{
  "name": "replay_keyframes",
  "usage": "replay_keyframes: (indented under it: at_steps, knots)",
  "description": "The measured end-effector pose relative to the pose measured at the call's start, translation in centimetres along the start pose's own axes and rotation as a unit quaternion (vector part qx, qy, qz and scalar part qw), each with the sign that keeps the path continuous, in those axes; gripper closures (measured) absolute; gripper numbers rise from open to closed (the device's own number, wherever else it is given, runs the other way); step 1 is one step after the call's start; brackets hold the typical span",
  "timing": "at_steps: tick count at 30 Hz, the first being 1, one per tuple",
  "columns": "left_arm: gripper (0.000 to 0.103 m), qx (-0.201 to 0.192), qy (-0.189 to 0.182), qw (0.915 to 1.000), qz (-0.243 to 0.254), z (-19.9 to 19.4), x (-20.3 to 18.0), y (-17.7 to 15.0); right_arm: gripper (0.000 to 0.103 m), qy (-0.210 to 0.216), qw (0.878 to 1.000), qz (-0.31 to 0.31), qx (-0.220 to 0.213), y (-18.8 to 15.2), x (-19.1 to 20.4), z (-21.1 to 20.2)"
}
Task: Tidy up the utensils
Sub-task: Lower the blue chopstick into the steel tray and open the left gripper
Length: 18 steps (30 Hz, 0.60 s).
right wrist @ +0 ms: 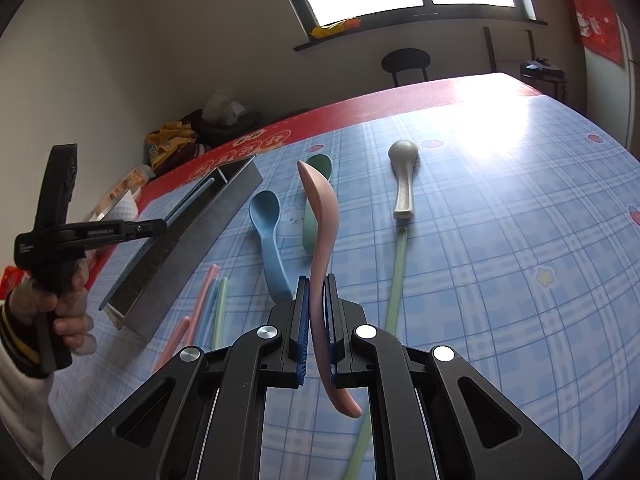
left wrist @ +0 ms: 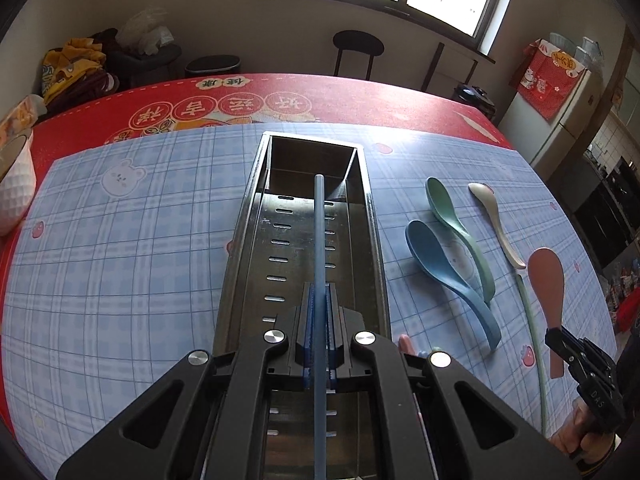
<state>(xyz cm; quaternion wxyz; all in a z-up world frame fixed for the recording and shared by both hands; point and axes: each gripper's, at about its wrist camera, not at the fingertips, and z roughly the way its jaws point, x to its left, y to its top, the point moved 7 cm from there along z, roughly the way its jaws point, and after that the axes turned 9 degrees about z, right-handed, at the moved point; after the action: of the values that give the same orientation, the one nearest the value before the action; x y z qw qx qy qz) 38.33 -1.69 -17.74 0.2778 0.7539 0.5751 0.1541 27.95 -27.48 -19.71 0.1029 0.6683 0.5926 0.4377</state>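
Note:
My left gripper [left wrist: 319, 294] is shut on a thin blue stick [left wrist: 319, 220], which hangs lengthwise over the long slotted metal tray [left wrist: 240, 240]. The right wrist view shows that gripper [right wrist: 162, 225] in a hand above the tray's [right wrist: 192, 248] near end, the blue stick [right wrist: 192, 200] running along inside. My right gripper [right wrist: 318, 282] is shut on a pink spoon [right wrist: 322, 216], lifted off the mat with its bowl pointing away. It is at the right edge of the left wrist view [left wrist: 558, 334] with the spoon [left wrist: 546, 280].
A blue spoon [right wrist: 266, 220], a green spoon [right wrist: 309, 232] and a pale spoon [right wrist: 402, 176] lie on the blue checked mat, right of the tray. A green stick [right wrist: 396, 276] lies below the pale spoon. Pink, blue and green sticks [right wrist: 208, 300] lie beside the tray. A white bowl [left wrist: 12, 192] stands far left.

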Motion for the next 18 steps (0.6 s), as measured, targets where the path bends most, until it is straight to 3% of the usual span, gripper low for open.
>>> replay_keyframes:
  at_steps: [10,16,18]
  knots:
    - [0.097,0.047,-0.013,0.9988,0.005,3.3,-0.7,0.7,0.096,-0.002,1.0,0.002,0.002,-0.1,-0.1,0.1]
    - [0.097,0.057,-0.03,0.9979,0.0,4.1,-0.9,0.7,0.096,-0.002,1.0,0.004,0.001,-0.1,-0.2,0.1]
    - [0.092,0.055,-0.031,0.998,-0.001,3.8,-0.8,0.7,0.096,-0.002,1.0,0.006,0.001,-0.1,-0.3,0.0]
